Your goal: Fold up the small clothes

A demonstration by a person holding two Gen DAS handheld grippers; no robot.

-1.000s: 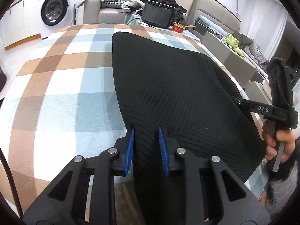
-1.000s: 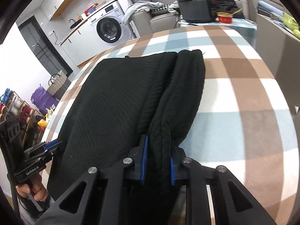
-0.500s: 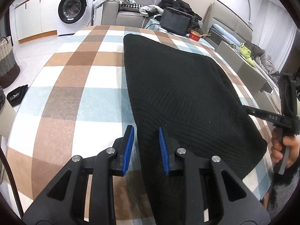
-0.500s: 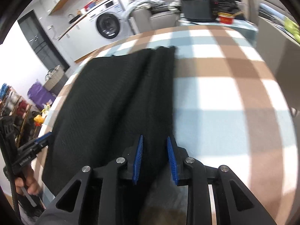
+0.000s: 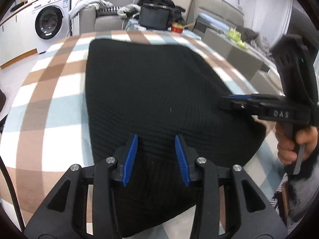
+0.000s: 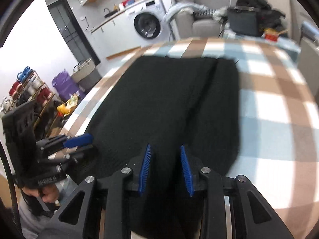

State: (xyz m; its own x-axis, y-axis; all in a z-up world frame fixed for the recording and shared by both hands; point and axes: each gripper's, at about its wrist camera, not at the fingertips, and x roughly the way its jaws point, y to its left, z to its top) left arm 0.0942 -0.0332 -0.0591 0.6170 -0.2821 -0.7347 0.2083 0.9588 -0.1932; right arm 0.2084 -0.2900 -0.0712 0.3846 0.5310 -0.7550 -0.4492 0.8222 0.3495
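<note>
A black ribbed knit garment lies flat across the middle of both frames on the tabletop covered by a brown, white and pale blue checked cloth, with a lengthwise fold ridge toward its right side in the right wrist view. The left gripper, at lower centre of its frame, has just been opening; its blue ribbed pads stand apart over the garment's near edge, not pressing it. The right gripper has likewise just been opening and sits over the fabric without clamping it. A white washing machine stands at upper left
</note>
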